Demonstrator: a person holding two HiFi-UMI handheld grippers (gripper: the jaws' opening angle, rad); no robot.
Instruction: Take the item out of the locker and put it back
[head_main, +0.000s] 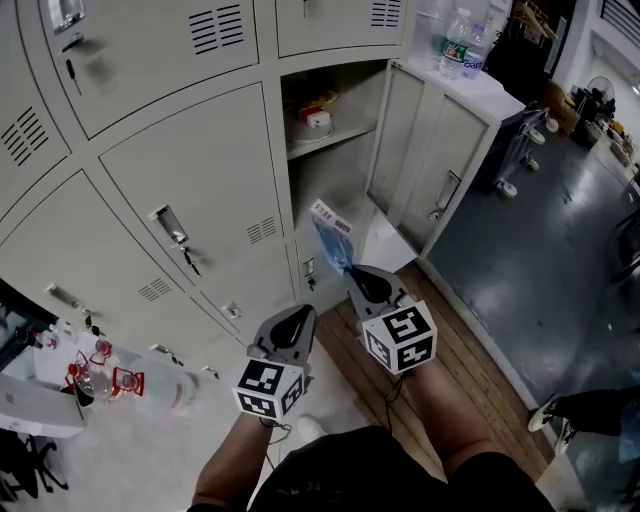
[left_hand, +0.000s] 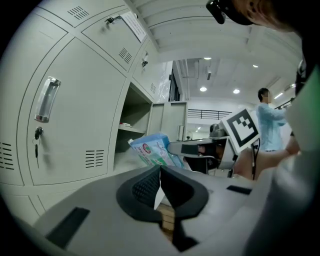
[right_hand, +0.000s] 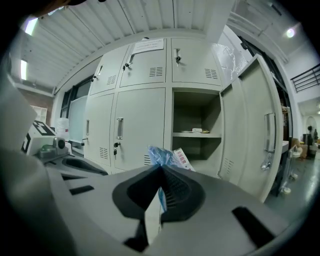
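A blue and white plastic packet (head_main: 333, 236) is pinched by its near end in my right gripper (head_main: 352, 272), which is shut on it in front of the open locker (head_main: 326, 196). The packet's printed end points toward the locker's lower compartment. In the right gripper view the packet (right_hand: 168, 156) sticks up from the shut jaw tips of that gripper (right_hand: 161, 169). My left gripper (head_main: 291, 325) hangs beside it, lower left, shut with nothing in it. The left gripper view shows that gripper (left_hand: 160, 168) with its pads together, and the packet (left_hand: 150, 150) off to the right.
The locker door (head_main: 424, 160) stands open to the right. A red and white object (head_main: 315, 120) lies on the locker's shelf. Water bottles (head_main: 456, 44) stand on the low cabinet. Small bottles (head_main: 100, 378) sit at lower left. A person (left_hand: 270, 127) stands far off.
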